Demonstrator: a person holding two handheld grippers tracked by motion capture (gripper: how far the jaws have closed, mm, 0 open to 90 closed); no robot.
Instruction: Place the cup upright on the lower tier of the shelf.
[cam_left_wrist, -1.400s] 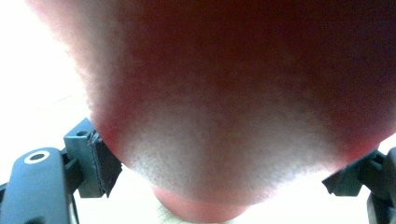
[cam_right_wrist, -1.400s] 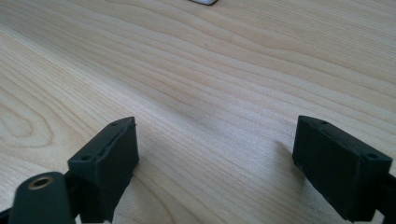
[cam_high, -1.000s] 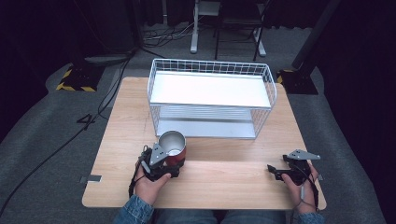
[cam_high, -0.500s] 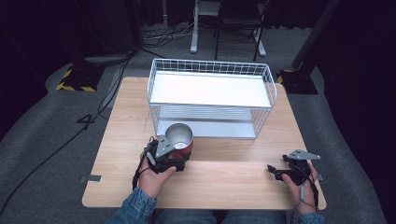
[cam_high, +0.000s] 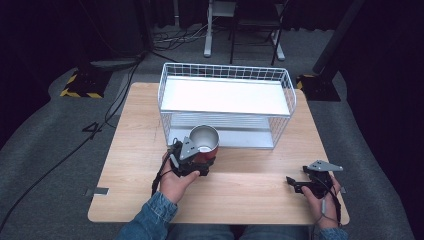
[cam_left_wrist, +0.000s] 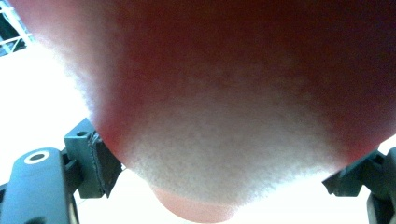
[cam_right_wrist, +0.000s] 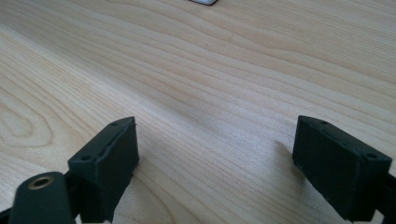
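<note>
A red mug (cam_high: 205, 141) with a silver inside is held upright just in front of the white wire rack (cam_high: 226, 102), near the opening of its lower shelf. My left gripper (cam_high: 199, 159) is shut on the mug, and the mug's red wall (cam_left_wrist: 224, 93) sits blurred between the two black jaws in the left gripper view. At the table's front right, my right gripper (cam_high: 294, 181) rests low over the wood, open, with bare wooden tabletop (cam_right_wrist: 210, 107) between its black jaws.
The two-tier rack stands at the back middle of the wooden table (cam_high: 135, 130), its top shelf white and bare. Beyond the table are grey carpet, cables (cam_high: 120, 95), and chair and stand legs (cam_high: 240, 35).
My left gripper has carried the mug forward and a little right, from the table's front toward the rack's lower opening. The right gripper has stayed put.
</note>
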